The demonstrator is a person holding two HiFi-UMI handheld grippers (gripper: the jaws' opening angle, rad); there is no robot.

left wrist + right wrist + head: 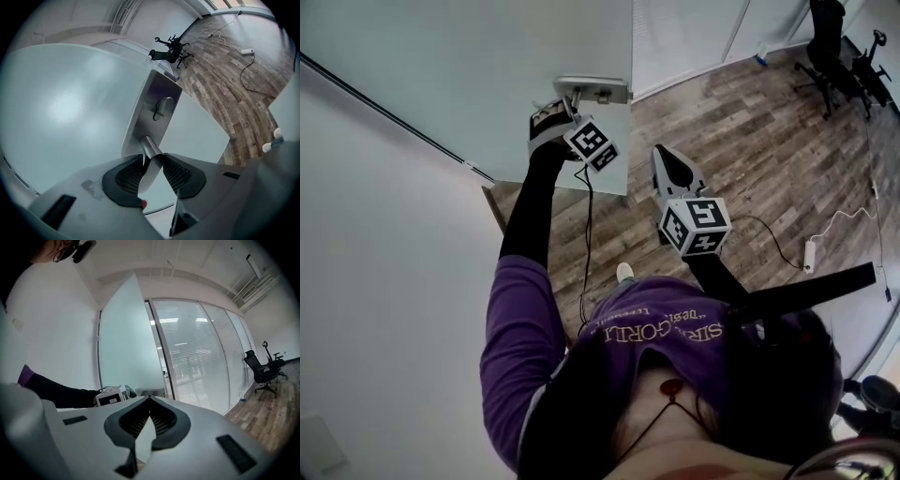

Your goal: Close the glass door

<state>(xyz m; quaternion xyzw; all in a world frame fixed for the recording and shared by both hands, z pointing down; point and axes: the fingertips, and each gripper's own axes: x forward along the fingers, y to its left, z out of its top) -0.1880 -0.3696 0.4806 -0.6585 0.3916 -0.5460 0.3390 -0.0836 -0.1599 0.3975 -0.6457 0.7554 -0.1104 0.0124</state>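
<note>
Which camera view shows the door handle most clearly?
The left gripper view: the door handle is central and near, gripped by the left gripper. In the head view that gripper mostly hides it. The right gripper view shows only its small, distant plate.

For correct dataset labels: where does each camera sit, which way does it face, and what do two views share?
Head view: on the person's head, facing steeply down at the glass door and wooden floor; purple sleeve, left gripper, right gripper show.
Left gripper view: on the left gripper, facing the door handle, jaws shut on it.
Right gripper view: on the right gripper, facing the door; jaws together, empty.
Shared: head and right gripper views both show the left gripper.
</note>
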